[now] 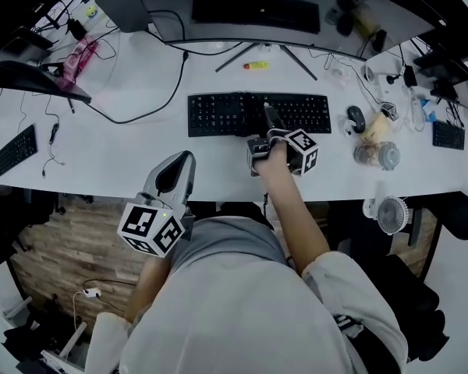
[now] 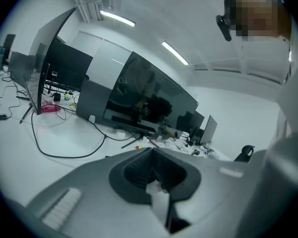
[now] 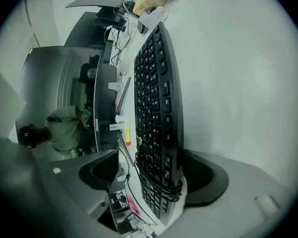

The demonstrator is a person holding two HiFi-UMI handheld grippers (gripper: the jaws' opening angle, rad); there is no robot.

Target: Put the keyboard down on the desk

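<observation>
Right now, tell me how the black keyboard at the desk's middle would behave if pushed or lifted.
The keyboard looks like a long rigid slab, so it should stay stiff. It lies flat on the smooth white desk, so a push would probably slide it, not tip it. The cable wound round it could snag or loosen.

desk: white | floor: wood planks | ceiling lights: 2 strips

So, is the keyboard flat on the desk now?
Yes, flat: the keyboard lies level on the desk, with the right gripper jaws apart around it.
</observation>
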